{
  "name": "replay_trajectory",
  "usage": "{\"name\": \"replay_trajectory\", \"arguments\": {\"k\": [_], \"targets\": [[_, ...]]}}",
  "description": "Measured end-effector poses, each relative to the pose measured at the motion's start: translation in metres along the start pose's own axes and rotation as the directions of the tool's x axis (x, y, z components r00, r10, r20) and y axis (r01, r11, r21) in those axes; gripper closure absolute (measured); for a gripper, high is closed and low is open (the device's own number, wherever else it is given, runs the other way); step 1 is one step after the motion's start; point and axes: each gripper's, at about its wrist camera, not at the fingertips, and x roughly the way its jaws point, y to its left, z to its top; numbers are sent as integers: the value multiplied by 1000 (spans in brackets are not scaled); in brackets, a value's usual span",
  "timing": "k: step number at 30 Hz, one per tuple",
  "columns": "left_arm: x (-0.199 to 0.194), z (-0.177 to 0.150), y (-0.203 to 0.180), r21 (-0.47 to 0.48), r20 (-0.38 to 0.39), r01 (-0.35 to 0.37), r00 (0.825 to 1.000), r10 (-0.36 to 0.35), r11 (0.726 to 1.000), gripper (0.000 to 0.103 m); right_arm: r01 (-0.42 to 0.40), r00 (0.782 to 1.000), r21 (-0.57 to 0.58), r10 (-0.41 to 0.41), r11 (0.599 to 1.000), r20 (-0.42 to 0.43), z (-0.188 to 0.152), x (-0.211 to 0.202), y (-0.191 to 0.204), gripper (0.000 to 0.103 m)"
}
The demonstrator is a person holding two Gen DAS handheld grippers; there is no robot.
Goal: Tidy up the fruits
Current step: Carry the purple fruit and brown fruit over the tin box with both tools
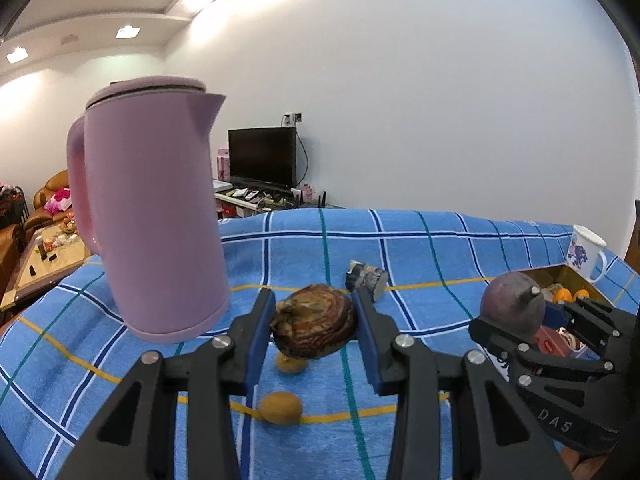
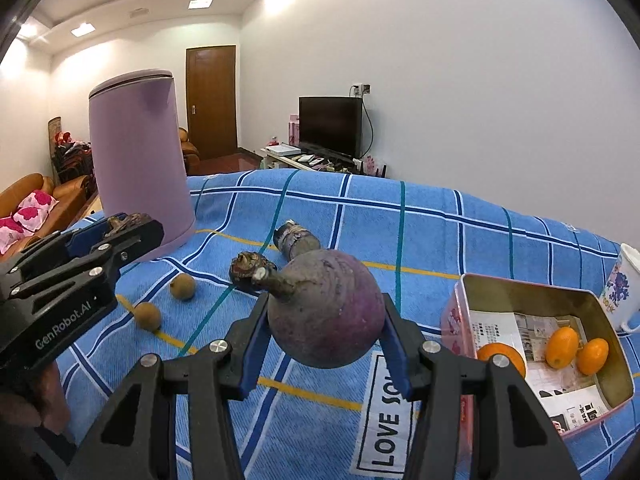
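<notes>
My left gripper [image 1: 314, 322] is shut on a dark, brown-striped dried fruit [image 1: 314, 324] and holds it above the blue checked cloth. My right gripper [image 2: 326, 320] is shut on a round purple fruit with a stem [image 2: 326, 312], also held above the cloth. In the left wrist view the right gripper [image 1: 560, 320] with the purple fruit [image 1: 510, 304] shows at the right. In the right wrist view the left gripper [image 2: 120, 228] shows at the left. Two small tan fruits [image 2: 182, 286] [image 2: 148, 316] and a dark dried fruit [image 2: 248, 266] lie on the cloth.
A pink tin box [image 2: 460, 312] at the right holds three orange fruits [image 2: 562, 346] on paper. A tall pink kettle [image 1: 152, 208] stands at the left. A dark wrapped roll [image 2: 296, 240] lies mid-table. A white flowered mug [image 1: 584, 252] stands behind the box.
</notes>
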Motion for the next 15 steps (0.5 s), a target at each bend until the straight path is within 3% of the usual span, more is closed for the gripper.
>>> {"name": "replay_trajectory", "arguments": {"k": [15], "targets": [[-4,-1,-21,-8,-7,3,1000,-3,1000,62,13,1000,-26,-13,1000,4,-12,-19,-25,50]]}}
